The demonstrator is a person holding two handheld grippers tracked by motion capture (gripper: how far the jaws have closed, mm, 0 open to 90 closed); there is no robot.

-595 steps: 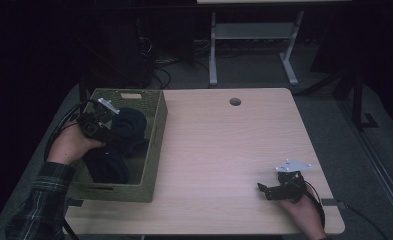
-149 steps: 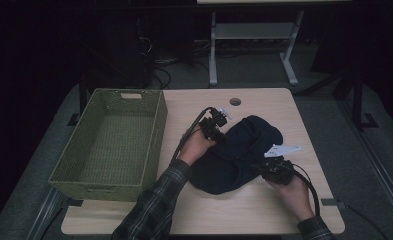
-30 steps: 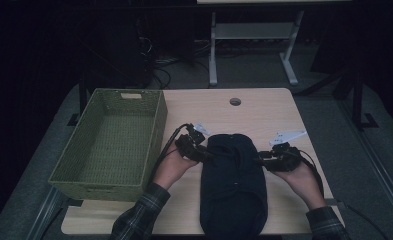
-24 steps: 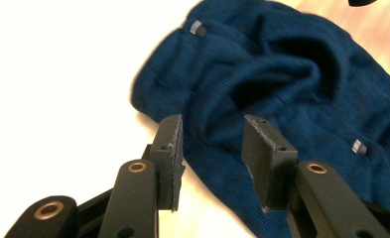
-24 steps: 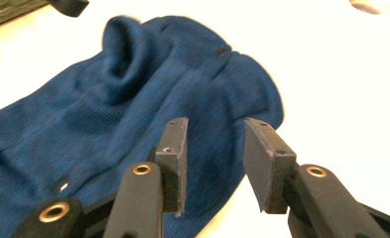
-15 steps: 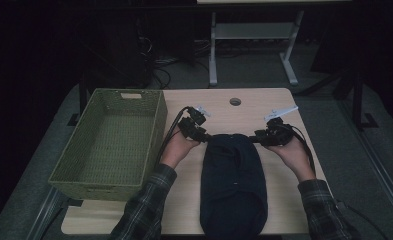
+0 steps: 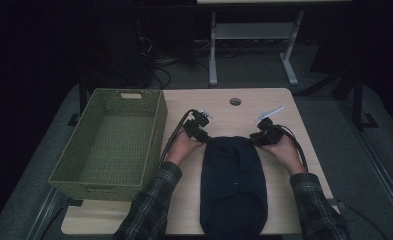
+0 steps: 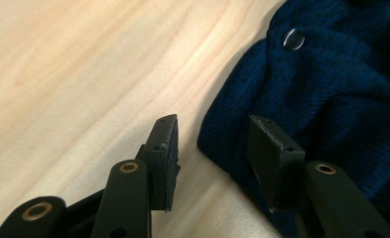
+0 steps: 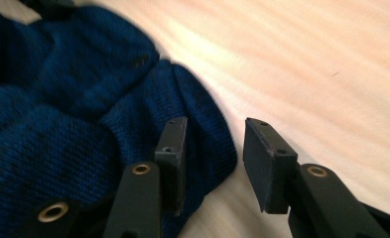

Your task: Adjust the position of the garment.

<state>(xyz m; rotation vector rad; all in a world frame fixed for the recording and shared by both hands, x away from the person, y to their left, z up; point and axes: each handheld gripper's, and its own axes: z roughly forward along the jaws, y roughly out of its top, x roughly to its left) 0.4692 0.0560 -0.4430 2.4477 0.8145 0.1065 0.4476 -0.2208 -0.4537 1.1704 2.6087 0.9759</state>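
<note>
A dark navy knitted garment [image 7: 232, 185] lies flat along the table [image 7: 284, 107], its lower end hanging over the near edge. My left gripper [image 7: 198, 131] sits at its far left corner and my right gripper [image 7: 260, 136] at its far right corner. In the left gripper view the left gripper [image 8: 215, 148] has just been opening; the edge of the garment [image 8: 341, 99] lies loose between its jaws. In the right gripper view the right gripper [image 9: 215, 153] stands open over the garment [image 9: 58, 124] hem, pads not pressing on it.
A green woven basket [image 7: 156, 125] stands empty on the left side of the table, close to my left forearm. A round cable hole [image 7: 235, 101] is near the far edge. A small button [image 8: 294, 38] shows on the garment.
Both hands moved toward the far edge, drew closer together and sank to the tabletop at the garment's far corners. The garment now rests flat.
</note>
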